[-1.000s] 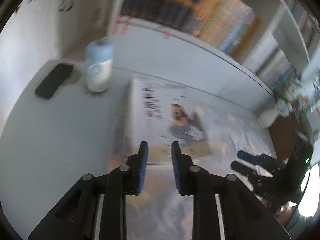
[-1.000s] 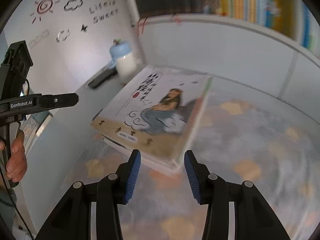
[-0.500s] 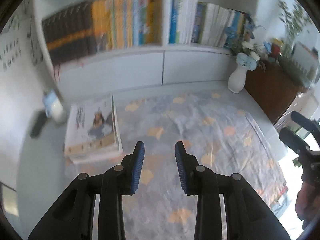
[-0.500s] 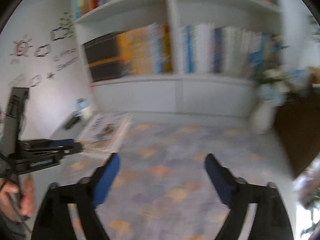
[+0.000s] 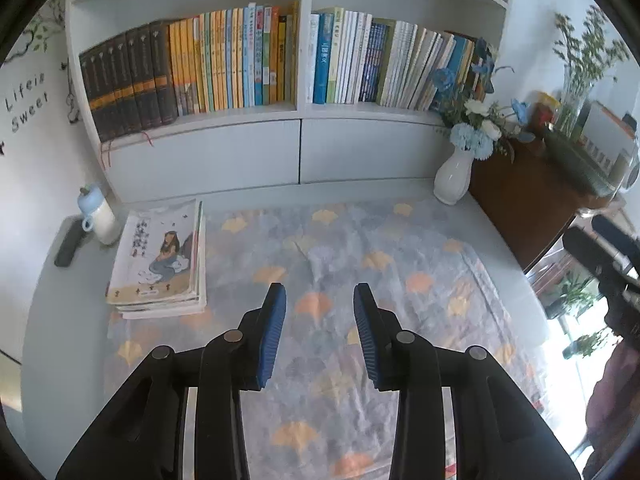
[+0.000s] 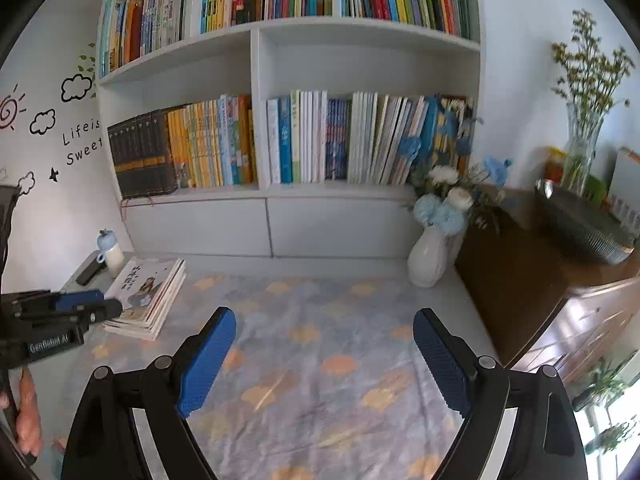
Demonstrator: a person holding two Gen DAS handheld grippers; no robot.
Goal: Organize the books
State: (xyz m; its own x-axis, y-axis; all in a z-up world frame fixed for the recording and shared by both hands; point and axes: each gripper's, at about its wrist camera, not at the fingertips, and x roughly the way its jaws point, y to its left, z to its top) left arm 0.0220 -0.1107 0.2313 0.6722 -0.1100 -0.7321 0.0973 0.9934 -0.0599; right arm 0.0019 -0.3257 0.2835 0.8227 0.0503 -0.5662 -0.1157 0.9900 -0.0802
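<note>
A stack of books (image 5: 160, 264) lies flat on the left side of the counter (image 5: 52, 320), at the left edge of a patterned cloth (image 5: 360, 264) with orange leaf shapes; its top cover shows a drawn seated figure. Just beyond the stack, at the far left corner, stand a small blue-capped bottle (image 5: 98, 216) and a dark flat device (image 5: 69, 242). The left gripper (image 5: 320, 334) hovers over the near middle of the cloth, right of the stack and apart from it; its blue-padded fingers (image 5: 272, 332) are only partly apart, the gap widening, with nothing between them. The right gripper (image 6: 324, 356) also hangs over the cloth, its fingers (image 6: 206, 360) spread wide and empty. In the right wrist view the left gripper's tips reach in from the left, just in front of the stack. At the far side a white bookshelf (image 6: 256, 192) holds rows of upright books (image 6: 320, 140), and a white vase of blue and white flowers (image 5: 452, 176) stands at the far right corner beside a brown cabinet (image 6: 532, 280).
</note>
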